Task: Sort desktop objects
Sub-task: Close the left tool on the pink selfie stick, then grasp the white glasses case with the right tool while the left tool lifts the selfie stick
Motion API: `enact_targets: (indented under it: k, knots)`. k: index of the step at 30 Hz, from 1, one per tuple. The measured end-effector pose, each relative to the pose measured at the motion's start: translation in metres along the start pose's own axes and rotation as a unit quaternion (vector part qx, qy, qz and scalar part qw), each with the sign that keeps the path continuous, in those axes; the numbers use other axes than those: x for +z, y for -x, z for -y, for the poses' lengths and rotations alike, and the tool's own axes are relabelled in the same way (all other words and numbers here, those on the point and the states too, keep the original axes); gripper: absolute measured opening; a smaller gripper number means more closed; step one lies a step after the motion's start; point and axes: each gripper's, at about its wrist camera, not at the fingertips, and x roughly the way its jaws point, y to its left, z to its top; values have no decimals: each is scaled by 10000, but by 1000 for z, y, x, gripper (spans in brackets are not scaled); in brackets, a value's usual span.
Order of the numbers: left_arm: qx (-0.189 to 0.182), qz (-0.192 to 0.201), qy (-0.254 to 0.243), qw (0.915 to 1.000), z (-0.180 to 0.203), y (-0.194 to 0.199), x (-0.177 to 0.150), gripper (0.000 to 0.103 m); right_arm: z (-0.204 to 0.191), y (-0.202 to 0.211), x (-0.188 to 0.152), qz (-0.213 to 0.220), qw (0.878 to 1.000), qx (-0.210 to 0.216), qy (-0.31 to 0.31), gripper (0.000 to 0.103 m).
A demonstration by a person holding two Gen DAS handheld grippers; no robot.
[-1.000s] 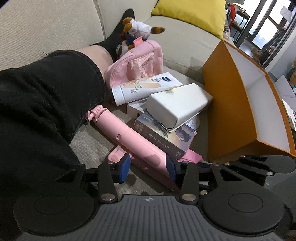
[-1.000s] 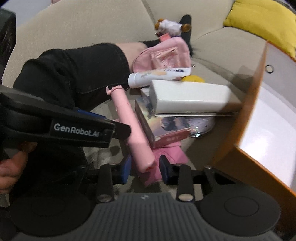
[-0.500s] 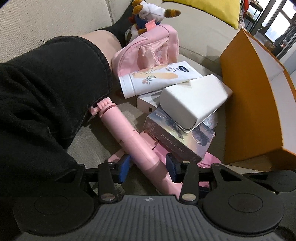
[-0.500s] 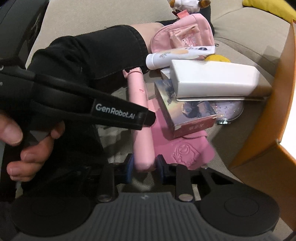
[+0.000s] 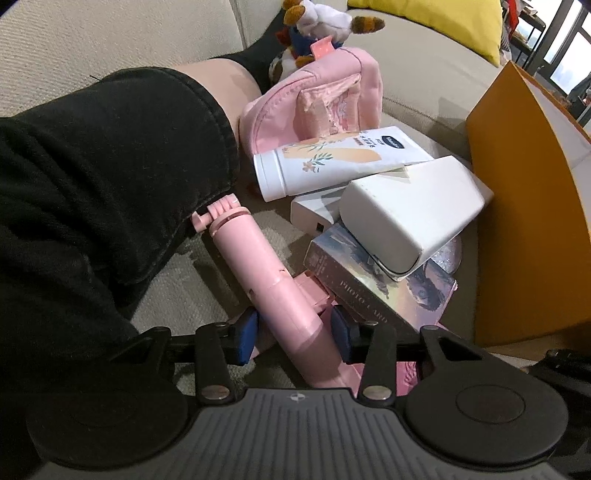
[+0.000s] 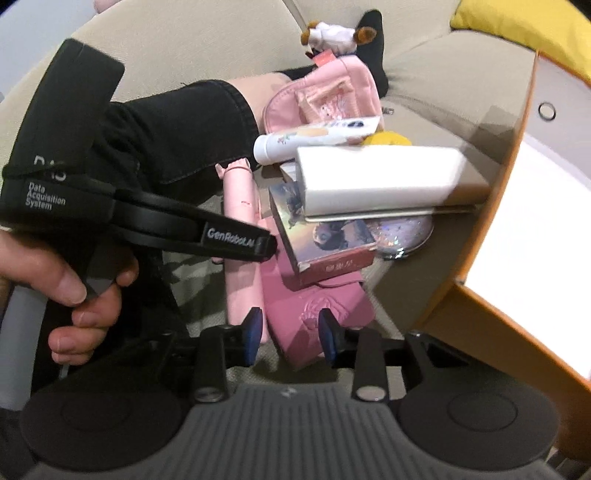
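A pink selfie stick (image 5: 258, 266) lies on the sofa beside a person's leg. My left gripper (image 5: 292, 334) straddles its thick lower part. Its jaws are closing, with a thin gap still on each side of the stick. In the right wrist view the same stick (image 6: 242, 229) runs under the left gripper's black finger (image 6: 229, 234). My right gripper (image 6: 290, 334) is opening and holds nothing. The stick's end sits just left of its left pad, and a flat pink pouch (image 6: 314, 295) lies below the gap.
An orange box (image 5: 524, 240) with a white inside stands at the right. A white box (image 5: 406, 214) rests on a photo card box (image 5: 373, 291) over a glittery disc. Behind are a lotion tube (image 5: 332, 162), a pink bag (image 5: 317, 107) and a plush toy (image 5: 317, 22). The leg (image 5: 110, 184) fills the left.
My left gripper sank onto the selfie stick, which now sits between its pads. My right gripper, shut on the stick's end half a second ago, let go and now stands over the pink pouch.
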Motion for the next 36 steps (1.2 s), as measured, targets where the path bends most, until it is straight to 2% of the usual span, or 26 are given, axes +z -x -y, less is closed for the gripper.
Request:
enact_targets:
  k: [3, 6, 8, 12, 16, 17, 20, 22, 25, 27, 30, 36]
  knots:
    - [-26, 20, -3, 10000, -2, 7, -4, 43, -3, 10, 4, 148, 9998, -86, 143, 36]
    - [46, 227, -77, 9997, -1, 21, -6, 34, -5, 22, 9, 299, 9990, -94, 307, 33]
    - [-21, 343, -91, 9994, -5, 30, -7, 33, -7, 27, 15, 323, 9986, -43, 428, 33]
    - [-67, 434, -95, 9990, -10, 43, -8, 31, -19, 35, 27, 420, 9932, -306, 1042, 33]
    - [-181, 521, -66, 9985, -9, 50, -7, 31, -28, 40, 41, 321, 9771, -491, 2047, 34]
    - [-201, 541, -68, 9983, -9, 53, -7, 31, -29, 37, 44, 219, 9710, -609, 2301, 34]
    - [-305, 660, -75, 9973, -12, 60, -7, 31, -26, 26, 53, -93, 9429, -942, 3193, 34]
    - [-377, 727, -80, 9966, -12, 65, -5, 31, -25, 17, 57, -336, 9177, -1088, 3806, 36]
    - [-516, 793, -91, 9955, -13, 71, 0, 31, -22, 0, 63, -715, 8819, -1118, 4524, 48]
    - [-644, 831, -73, 9944, -15, 74, 5, 31, -21, -13, 64, -928, 8561, -1196, 4942, 49]
    - [-763, 837, 30, 9936, -19, 74, 13, 31, -19, -30, 66, -1163, 8242, -1247, 5401, 49]
    - [-793, 970, -42, 9921, -21, 74, 23, 31, -18, -53, 70, -1321, 7855, -1190, 5928, 54]
